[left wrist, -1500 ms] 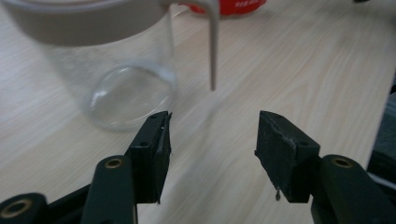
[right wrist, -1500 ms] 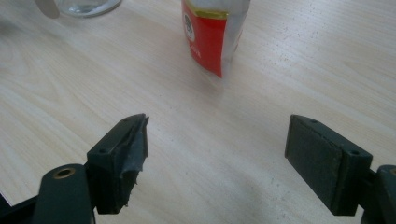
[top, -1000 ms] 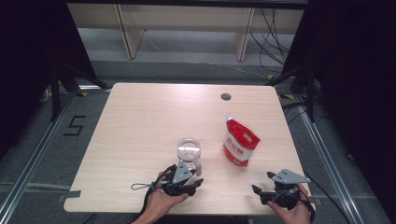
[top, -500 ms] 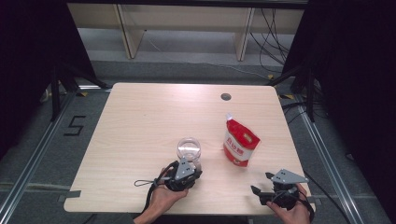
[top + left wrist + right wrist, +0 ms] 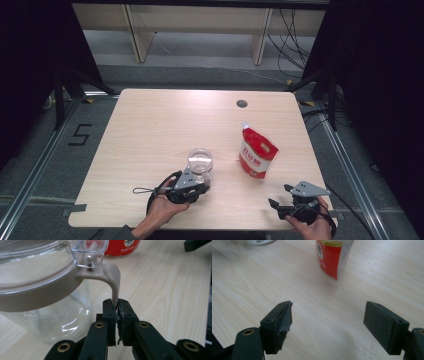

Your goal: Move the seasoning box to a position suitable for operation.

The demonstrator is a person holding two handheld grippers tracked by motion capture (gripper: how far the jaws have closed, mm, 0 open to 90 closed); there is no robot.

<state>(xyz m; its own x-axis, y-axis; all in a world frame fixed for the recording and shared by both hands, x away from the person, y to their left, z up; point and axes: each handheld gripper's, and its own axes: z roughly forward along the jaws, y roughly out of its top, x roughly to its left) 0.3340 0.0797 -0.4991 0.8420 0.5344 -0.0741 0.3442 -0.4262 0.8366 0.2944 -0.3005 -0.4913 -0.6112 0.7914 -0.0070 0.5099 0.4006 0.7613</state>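
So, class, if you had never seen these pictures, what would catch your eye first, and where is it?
First, the glass jar near the table's front edge: the left tool is shut on the tan latch that curves down from its lid. Next, the red and white pouch standing to the jar's right. The right tool rests open at the front right corner, holding nothing.

You look down on the table [image 5: 150, 130] from high; both gripper views sit low, close, sharing the red pouch [image 5: 120, 247].
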